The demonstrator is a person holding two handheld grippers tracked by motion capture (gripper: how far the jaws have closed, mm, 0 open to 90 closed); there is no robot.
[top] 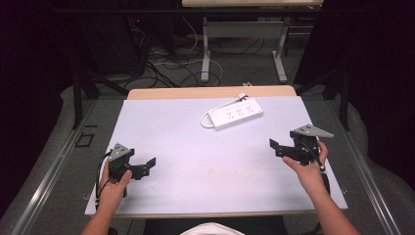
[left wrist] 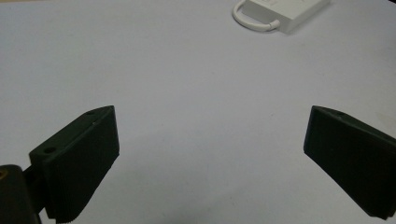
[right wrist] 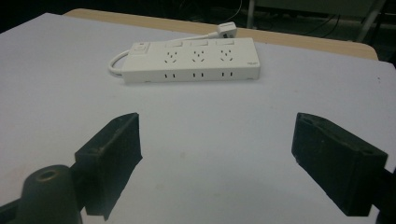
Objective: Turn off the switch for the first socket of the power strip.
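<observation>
I have the white tabletop (top: 195,166) in front of me, bare apart from one thing: the white power strip (top: 236,112), lying flat toward the far edge, its cord looped at one end and its plug (top: 243,96) resting just behind it. Everything else I place from that strip. My right gripper (top: 279,147) sits nearer me and to the strip's right, aimed toward it, fingers spread wide with nothing between them. My left gripper (top: 147,164) is well apart from the strip, nearer me and to its left, fingers equally wide and empty. I judge this the approach step. Next I need to bring the right gripper in level with the strip and square its fingers across the narrow body.
</observation>
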